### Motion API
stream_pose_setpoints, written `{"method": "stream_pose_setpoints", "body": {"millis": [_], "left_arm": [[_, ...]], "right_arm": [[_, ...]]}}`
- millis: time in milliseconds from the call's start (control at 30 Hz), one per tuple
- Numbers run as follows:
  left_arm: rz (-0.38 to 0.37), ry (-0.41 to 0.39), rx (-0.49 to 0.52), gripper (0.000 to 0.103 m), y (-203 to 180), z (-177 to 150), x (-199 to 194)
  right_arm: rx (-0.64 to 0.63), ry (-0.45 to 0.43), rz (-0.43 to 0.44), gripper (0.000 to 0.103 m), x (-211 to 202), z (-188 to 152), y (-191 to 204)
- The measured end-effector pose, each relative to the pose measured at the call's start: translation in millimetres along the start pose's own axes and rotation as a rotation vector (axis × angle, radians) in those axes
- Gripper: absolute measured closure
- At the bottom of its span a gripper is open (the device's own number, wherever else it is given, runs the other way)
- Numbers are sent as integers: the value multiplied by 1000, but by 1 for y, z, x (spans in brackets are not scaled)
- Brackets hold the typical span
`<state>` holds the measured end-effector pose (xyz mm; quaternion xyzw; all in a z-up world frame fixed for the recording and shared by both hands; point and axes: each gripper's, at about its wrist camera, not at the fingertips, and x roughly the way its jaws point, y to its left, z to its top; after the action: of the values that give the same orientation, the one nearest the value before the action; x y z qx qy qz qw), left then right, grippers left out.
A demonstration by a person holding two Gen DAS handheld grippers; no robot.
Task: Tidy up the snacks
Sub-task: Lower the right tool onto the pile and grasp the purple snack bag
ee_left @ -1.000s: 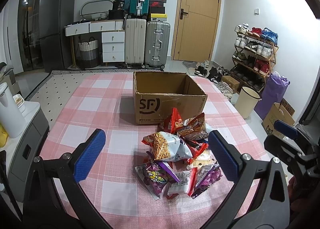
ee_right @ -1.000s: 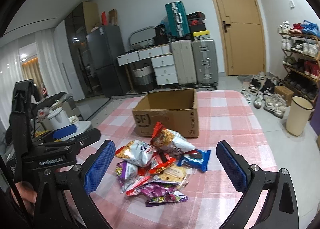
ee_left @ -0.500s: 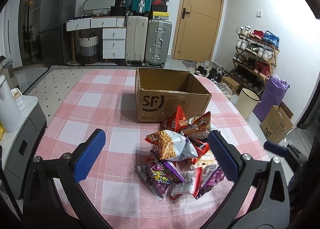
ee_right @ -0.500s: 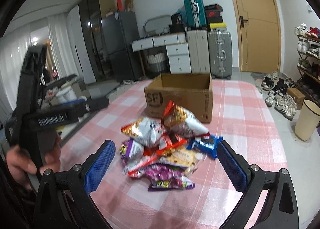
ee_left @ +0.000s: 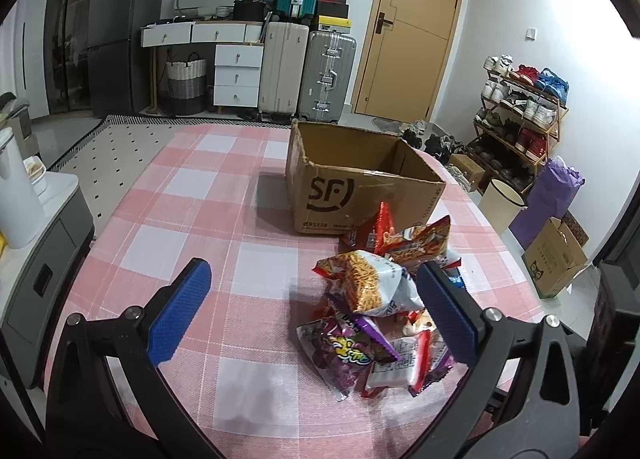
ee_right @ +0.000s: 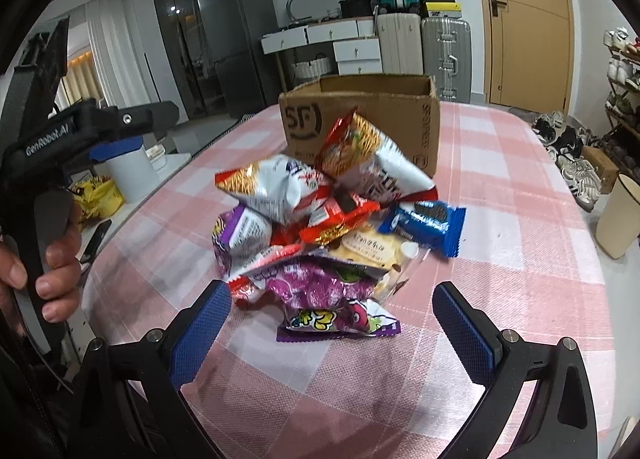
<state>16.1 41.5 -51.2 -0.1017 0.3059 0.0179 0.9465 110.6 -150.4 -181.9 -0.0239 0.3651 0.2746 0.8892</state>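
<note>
table (ee_left: 208,195) with pink checked cloth | open cardboard box (ee_left: 360,183) on it, far side | pile of snack bags (ee_right: 328,219) just in front of box | left tongs (ee_left: 312,311) spread, empty, near pile | right tongs (ee_right: 332,331) spread, empty, before purple bag (ee_right: 336,299)
</note>
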Motion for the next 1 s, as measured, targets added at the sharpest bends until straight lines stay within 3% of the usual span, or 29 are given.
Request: {"method": "stream_pose_setpoints", "body": {"millis": [400,667,800,933,1000], "left_arm": [[-3,31,-30,1,18,-1,17],[6,39,-49,1,27,-6,21],[10,40,-60,1,32,-6,22],[5,53,-78,1,36,-7,21],[6,55,-82,1,37,-7,21]], "right_arm": [[1,78,6,1,40,-3,-5],[18,113,22,15,52,-2,-9],[27,119,37,16,58,-1,-11],[42,141,49,34,63,-2,-16],[56,140,58,35,63,-3,-17]]}}
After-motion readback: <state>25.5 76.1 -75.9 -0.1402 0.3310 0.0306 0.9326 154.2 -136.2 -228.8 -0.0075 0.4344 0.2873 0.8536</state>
